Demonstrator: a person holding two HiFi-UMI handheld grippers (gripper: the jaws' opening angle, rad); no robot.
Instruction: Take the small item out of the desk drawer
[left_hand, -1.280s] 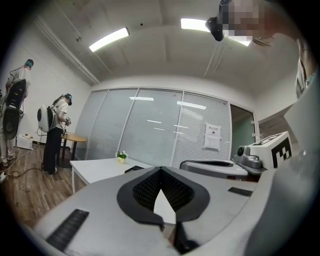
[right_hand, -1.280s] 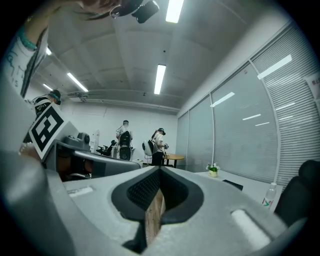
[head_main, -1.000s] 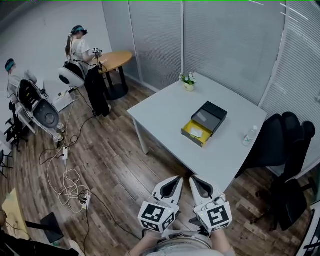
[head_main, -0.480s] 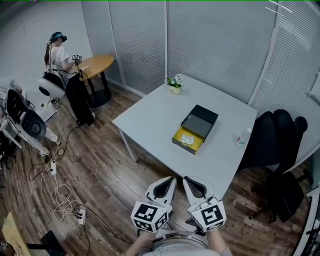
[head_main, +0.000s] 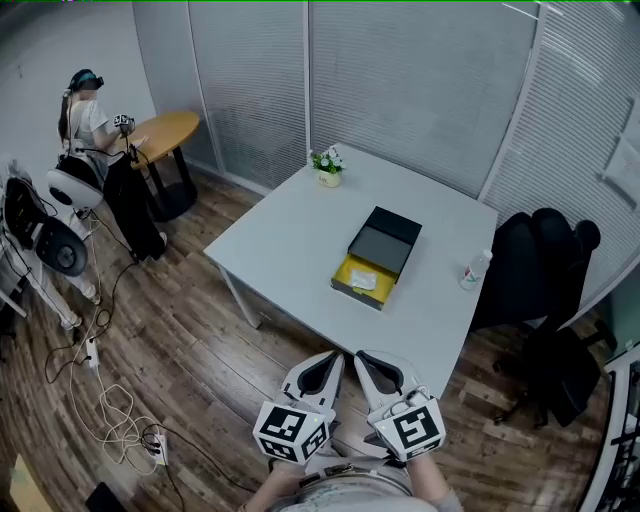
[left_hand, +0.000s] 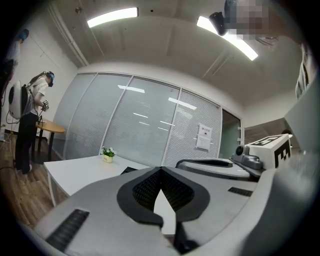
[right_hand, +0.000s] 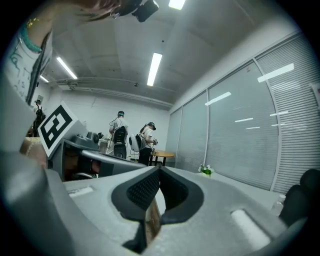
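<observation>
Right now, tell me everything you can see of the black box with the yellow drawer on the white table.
The black drawer box is a flat, rectangular, matte dark case lying flat near the middle of the white table. Its yellow drawer is slid partway out toward the near table edge, and a small pale item lies inside. Only the table touches the box.

Office meeting room: blind-covered glass partitions (head_main: 420, 90) are enclosing a wood-look floor (head_main: 190, 330), a white table (head_main: 290, 240) and black office chair (head_main: 535, 270) are standing centrally, strip lights (left_hand: 112, 16) are glowing overhead, and a headset-wearing person (head_main: 85, 115) is working at a round wooden table (head_main: 165, 128)
</observation>
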